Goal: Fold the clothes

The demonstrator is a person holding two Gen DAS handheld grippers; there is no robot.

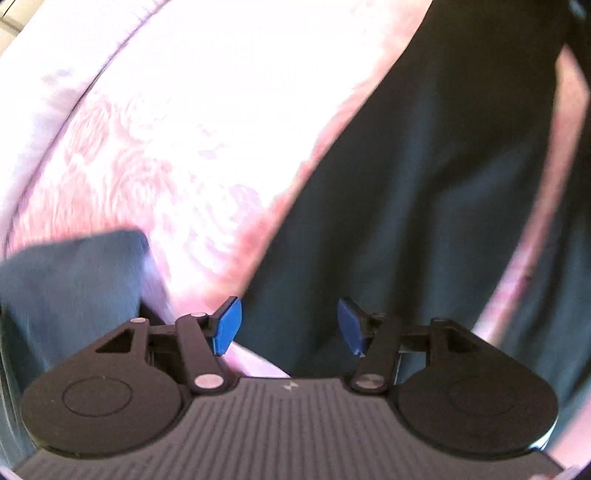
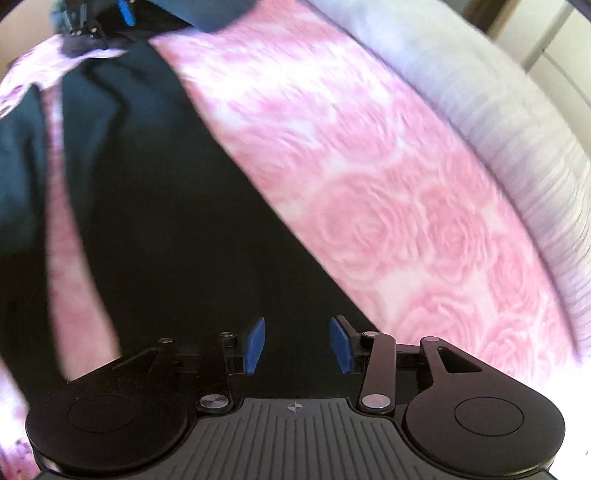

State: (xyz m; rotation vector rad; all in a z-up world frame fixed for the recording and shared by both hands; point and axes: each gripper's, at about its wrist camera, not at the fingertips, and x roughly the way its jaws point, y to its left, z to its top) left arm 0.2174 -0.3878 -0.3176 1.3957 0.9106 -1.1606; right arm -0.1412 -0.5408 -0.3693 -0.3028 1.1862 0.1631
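Looking down the left wrist view first: my left tool [image 1: 289, 328] has its blue pads apart with nothing between them, hanging over the dark garment [image 1: 424, 184], which lies spread on a pink rose-print bedspread [image 1: 147, 166]. A blue-grey piece of fabric [image 1: 74, 280] sits at the lower left — can't tell what it is, the frame's smeared.

Right wrist view: right tool [image 2: 297, 345] has its pads parted too, a bit narrower, also empty, hovering above the same dark garment [image 2: 147, 221]. A strip of bedspread [image 2: 74, 277] shows through between two dark panels, so I'd guess trouser legs or a sleeve lying apart from the body. The other tool [image 2: 125, 13] peeks in at the top edge.

My read: I'm between grabs. To do this fold cleanly I'd pick matching points on one edge with both tools, pinch only the top layer, lift together and lay it over evenly — uneven pulls will drag the cloth and bunch the bedspread.
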